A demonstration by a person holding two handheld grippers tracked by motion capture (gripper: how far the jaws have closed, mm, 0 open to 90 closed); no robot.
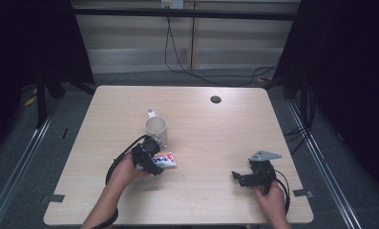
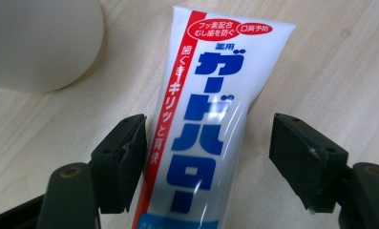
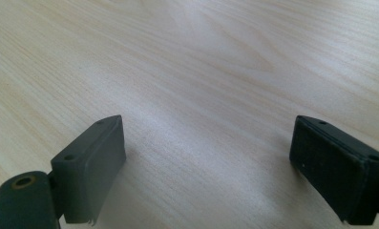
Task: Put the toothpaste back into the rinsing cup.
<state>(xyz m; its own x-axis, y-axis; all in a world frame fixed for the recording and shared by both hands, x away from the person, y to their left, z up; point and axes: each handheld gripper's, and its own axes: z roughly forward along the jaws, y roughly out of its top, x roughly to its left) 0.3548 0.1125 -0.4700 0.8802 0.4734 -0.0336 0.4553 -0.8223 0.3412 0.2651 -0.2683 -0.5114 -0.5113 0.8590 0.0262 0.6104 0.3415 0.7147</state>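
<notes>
A white toothpaste tube (image 1: pixel 167 160) with blue and red lettering lies flat on the wooden table (image 1: pixel 215 138), just in front of a cream mug (image 1: pixel 156 128). My left gripper (image 1: pixel 154 160) straddles the tube's near end. In the left gripper view the tube (image 2: pixel 211 119) runs up between the jaws of the left gripper (image 2: pixel 208 143). The left pad sits at the tube's red edge, and a gap of bare wood separates the right pad from it. My right gripper (image 1: pixel 239 177) rests low at the front right of the table. Its jaws (image 3: pixel 206 138) stand wide apart over bare wood.
The mug (image 2: pixel 39 43) stands upright close to the far left of the tube, with its handle pointing away. A round cable hole (image 1: pixel 215 99) sits near the table's far edge. Cables lie on the floor behind the table.
</notes>
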